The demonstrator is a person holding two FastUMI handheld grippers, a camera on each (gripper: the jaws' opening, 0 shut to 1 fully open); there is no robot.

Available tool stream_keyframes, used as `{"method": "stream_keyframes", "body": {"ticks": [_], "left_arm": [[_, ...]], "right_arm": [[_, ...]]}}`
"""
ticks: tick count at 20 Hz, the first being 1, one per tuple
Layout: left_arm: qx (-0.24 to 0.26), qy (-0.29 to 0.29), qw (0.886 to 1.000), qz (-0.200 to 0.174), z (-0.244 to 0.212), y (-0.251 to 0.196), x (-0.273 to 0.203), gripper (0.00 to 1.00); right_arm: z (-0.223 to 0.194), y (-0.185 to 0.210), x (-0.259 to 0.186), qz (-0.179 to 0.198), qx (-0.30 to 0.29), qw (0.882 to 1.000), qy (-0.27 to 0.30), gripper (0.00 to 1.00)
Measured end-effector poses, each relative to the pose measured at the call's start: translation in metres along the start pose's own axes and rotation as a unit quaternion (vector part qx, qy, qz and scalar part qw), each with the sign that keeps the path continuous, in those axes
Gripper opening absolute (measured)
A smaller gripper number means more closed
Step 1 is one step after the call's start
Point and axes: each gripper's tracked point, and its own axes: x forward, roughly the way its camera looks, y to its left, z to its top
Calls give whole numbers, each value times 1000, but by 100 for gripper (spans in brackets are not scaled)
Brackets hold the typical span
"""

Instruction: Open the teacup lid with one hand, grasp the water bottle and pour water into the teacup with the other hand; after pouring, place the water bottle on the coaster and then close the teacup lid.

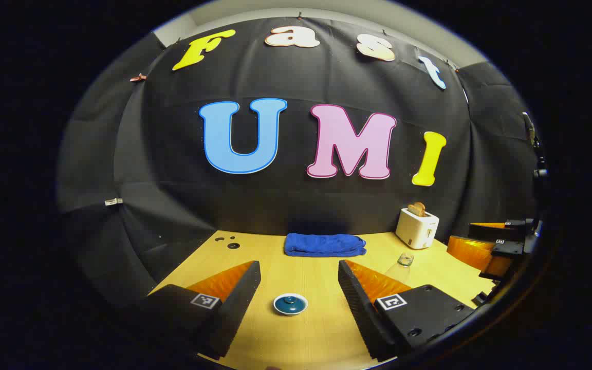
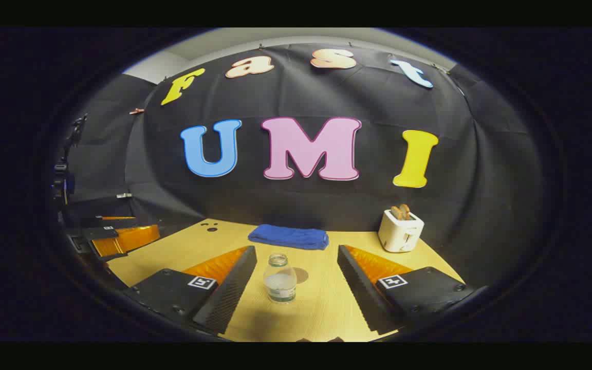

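— Where did your left gripper [image 1: 298,288] stand?

— Its jaws were spread wide, grasping nothing; the lidded teacup [image 1: 290,303] sat on the table [image 1: 316,334] between your fingers, apart from both.

— And your right gripper [image 2: 296,280]?

— Released too. The capless water bottle [image 2: 280,278] stood upright between its fingers, untouched, the coaster [image 2: 301,275] just behind it.

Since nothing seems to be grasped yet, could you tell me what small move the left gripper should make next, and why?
Probably ease the left gripper forward and down over the teacup lid. It is open, the lid sits on the table between its fingers, still closed. The right gripper, also open, already frames the water bottle, which has no cap.
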Motion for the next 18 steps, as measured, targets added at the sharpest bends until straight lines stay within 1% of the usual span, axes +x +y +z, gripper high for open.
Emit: {"method": "stream_keyframes", "body": {"ticks": [3,8,13,16,18], "left_arm": [[-3,6,1000,-6,-7,-8,1,96],[15,17,1000,-7,-20,-15,4,96],[-1,28,1000,-5,-31,-18,11,96],[5,35,999,3,-39,-15,18,95],[6,43,999,3,-47,-14,25,95]], "right_arm": [[-8,6,3,18,5,1000,7,98],[-23,10,10,42,-11,999,24,98],[-37,13,13,57,-19,998,36,98],[-47,14,13,64,-20,997,46,98],[-52,14,15,67,-16,996,51,96]]}}
